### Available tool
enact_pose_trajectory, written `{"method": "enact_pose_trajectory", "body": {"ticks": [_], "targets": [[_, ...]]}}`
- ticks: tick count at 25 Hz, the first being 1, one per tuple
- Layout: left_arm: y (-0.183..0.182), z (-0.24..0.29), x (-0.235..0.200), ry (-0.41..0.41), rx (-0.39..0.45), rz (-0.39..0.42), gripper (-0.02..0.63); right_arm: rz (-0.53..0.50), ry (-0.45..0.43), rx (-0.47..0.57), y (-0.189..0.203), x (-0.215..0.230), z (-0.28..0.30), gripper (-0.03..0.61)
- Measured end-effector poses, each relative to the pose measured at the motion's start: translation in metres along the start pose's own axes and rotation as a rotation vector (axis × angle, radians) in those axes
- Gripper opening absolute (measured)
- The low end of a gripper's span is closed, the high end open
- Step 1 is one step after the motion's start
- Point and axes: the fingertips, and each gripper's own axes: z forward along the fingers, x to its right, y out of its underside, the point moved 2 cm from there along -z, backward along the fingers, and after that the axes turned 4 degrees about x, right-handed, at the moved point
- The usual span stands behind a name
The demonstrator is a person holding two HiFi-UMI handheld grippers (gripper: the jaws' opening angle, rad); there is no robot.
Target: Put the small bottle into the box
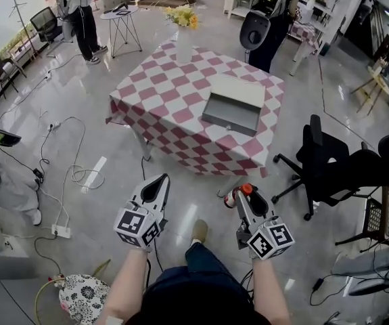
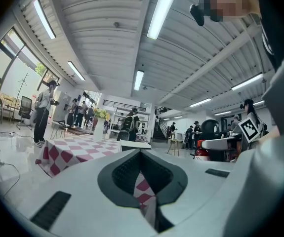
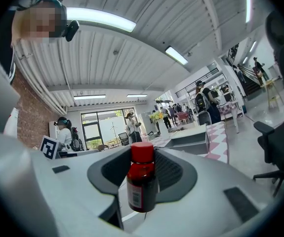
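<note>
The glossy grey floor [image 1: 79, 107] fills most of what I see when I look down. In the middle of it, ahead of me, stands the table draped in a red-and-white checked cloth [image 1: 160, 93]. A black office chair on castors [image 1: 329, 161] sits off the table's right side.

On the cloth, toward the right half, the shallow grey open box [image 1: 229, 122] lies with its pale lid [image 1: 238, 90] just behind it. A white vase of yellow flowers [image 1: 184, 45] stands at the far edge of the table.

My two white grippers hang over the floor in front of me, both short of the table's near edge. My left gripper [image 1: 159, 181] has its jaws drawn together at the tips. Nothing sits between them, and only a thin slit in its own view shows a strip of the checked cloth.

My right gripper [image 1: 241, 196] is clamped on the small dark red bottle with a red cap and white label [image 3: 142, 184]. The ribbed pads press on its two sides and the cap rises above them. The bottle is therefore in my right gripper, over the floor and well apart from the box.

A white power strip with loose cables [image 1: 61, 231] lies on the floor to my left.
</note>
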Motion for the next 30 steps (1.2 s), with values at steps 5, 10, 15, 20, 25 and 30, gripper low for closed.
{"method": "enact_pose_trajectory", "body": {"ticks": [5,10,15,20,25,30], "targets": [[0.001,0.03,-0.013,0.004,-0.005,-0.014,0.002,0.004,0.004,0.007,-0.006,0.021,0.024,0.144],[0.001,0.061,-0.03,0.005,-0.009,-0.013,0.002,0.004,0.005,0.003,-0.008,0.042,0.052,0.144],[0.005,0.09,-0.043,0.006,-0.016,-0.021,0.002,0.011,0.005,-0.006,-0.009,0.064,0.081,0.145],[0.006,0.114,-0.057,-0.013,-0.025,-0.024,0.002,0.017,-0.009,-0.021,-0.012,0.082,0.108,0.145],[0.005,0.135,-0.061,-0.019,-0.034,-0.022,0.002,0.015,-0.024,-0.023,-0.02,0.097,0.126,0.144],[0.007,0.158,-0.063,-0.025,-0.039,-0.023,0.002,0.016,-0.039,-0.028,-0.026,0.113,0.141,0.145]]}}
